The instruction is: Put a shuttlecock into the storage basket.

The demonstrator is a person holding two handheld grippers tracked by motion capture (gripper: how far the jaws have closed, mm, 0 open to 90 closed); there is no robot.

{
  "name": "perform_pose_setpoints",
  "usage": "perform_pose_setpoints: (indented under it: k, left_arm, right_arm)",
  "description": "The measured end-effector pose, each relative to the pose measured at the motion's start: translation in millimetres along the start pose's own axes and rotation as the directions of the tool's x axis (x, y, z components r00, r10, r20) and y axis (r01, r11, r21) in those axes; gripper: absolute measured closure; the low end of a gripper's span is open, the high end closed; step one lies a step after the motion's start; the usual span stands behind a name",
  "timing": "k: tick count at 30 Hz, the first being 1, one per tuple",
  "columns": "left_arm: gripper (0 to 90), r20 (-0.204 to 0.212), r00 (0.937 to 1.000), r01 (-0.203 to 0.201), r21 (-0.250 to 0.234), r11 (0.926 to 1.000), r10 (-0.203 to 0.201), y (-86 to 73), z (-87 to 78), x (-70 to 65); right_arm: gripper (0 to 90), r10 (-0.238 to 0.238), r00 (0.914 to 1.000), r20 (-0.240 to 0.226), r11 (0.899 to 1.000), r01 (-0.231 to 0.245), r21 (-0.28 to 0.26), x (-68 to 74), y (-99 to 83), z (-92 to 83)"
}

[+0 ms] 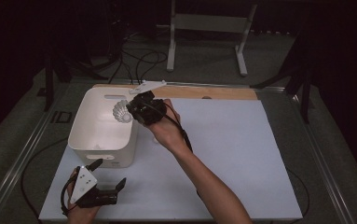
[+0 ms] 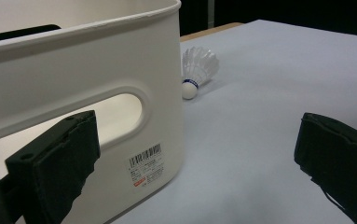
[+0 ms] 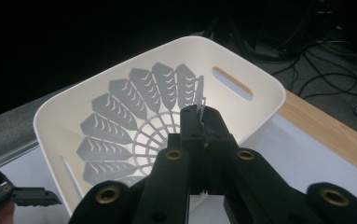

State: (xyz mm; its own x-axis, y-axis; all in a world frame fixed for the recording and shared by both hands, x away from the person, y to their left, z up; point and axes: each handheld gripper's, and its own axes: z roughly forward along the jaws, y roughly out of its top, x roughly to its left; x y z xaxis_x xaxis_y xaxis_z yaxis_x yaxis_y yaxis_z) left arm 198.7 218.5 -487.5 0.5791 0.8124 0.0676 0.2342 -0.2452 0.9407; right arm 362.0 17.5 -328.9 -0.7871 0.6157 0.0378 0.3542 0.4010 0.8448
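Right gripper (image 1: pixel 130 110): jaws clamped on the feather skirt of a white shuttlecock (image 1: pixel 121 112), held over the open white bin (image 1: pixel 102 140).
Left gripper (image 1: pixel 108 172): jaws apart, low over the desk (image 1: pixel 232 154), just beside the bin.
Second shuttlecock (image 2: pixel 197 70): lying on the desk, touching the bin's corner.
Bin label (image 2: pixel 147 164): barcode sticker, print too small to read.

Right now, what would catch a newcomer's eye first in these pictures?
The right claw holds a white plastic shuttlecock by its skirt edge over the white plastic bin at the table's left. A second white feather shuttlecock lies on the pale blue mat just beside the bin. The left claw rests open near the bin's front.
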Motion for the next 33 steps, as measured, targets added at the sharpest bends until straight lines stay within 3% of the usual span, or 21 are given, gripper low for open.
perform_pose_setpoints:
  k: [16, 27, 28, 30, 32, 33]
  left_arm:
    - [0.8, -0.001, 1.0000, -0.003, 0.000, 1.0000, 0.003, 0.0, -0.5, 0.1]
    - [0.8, -0.002, 1.0000, -0.004, 0.000, 1.0000, 0.004, 0.1, -0.8, 0.1]
    - [0.8, -0.003, 1.0000, -0.004, 0.000, 1.0000, 0.004, 0.0, -0.8, 0.1]
    - [0.8, -0.003, 1.0000, -0.004, 0.000, 1.0000, 0.004, 0.0, -0.9, 0.2]
    - [0.8, -0.004, 1.0000, -0.002, -0.001, 1.0000, 0.002, -0.1, -0.9, 0.3]
    - [0.8, -0.004, 1.0000, -0.002, 0.000, 1.0000, 0.002, -0.1, -0.8, 0.4]
  right_arm:
    - [89.2, -0.020, 0.9987, -0.047, 1.000, 0.020, 0.008, 12.0, 4.0, 10.5]
    - [87.2, -0.020, 0.9985, -0.050, 1.000, 0.020, 0.014, 12.8, 5.5, 12.2]
    - [83.2, -0.017, 0.9984, -0.055, 1.000, 0.018, 0.013, 12.4, 5.4, 12.4]
    - [59.2, -0.007, 0.9963, -0.086, 1.000, 0.006, -0.009, 10.6, 5.1, 12.3]
    - [43.7, 0.026, 0.9911, -0.131, 1.000, -0.028, -0.012, 6.6, 5.2, 13.0]
    - [38.3, 0.029, 0.9913, -0.129, 1.000, -0.029, -0.002, 6.1, 5.1, 13.1]
